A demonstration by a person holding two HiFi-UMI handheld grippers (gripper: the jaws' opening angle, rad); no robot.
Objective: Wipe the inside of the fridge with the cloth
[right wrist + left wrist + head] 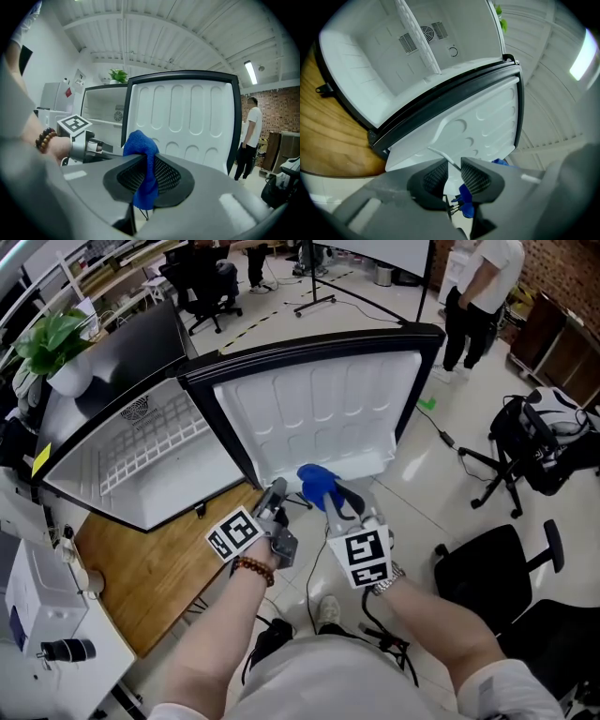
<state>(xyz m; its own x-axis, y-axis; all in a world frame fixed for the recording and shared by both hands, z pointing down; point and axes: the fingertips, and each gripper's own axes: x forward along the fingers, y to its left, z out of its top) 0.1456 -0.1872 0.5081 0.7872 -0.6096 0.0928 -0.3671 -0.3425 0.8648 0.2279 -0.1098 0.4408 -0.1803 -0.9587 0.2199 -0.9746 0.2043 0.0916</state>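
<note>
The white fridge (141, 465) stands on a wooden table with its door (319, 409) swung wide open toward me. A wire shelf shows inside (417, 42). My right gripper (330, 498) is shut on a bunched blue cloth (317, 481), held just in front of the door's lower inner panel (187, 117). The cloth (140, 145) sticks up and hangs down between the pads. My left gripper (278, 490) is beside it at the door's lower left corner. Its jaws (452, 174) stand apart, and a thin white door rim (440, 157) reaches into the gap, with no pad visibly pressing it.
The wooden table (159, 568) runs left under the fridge. A potted plant (52, 338) sits on top of it. White equipment (47, 634) stands at lower left. Black office chairs (487, 568) and a standing person (478, 287) are to the right.
</note>
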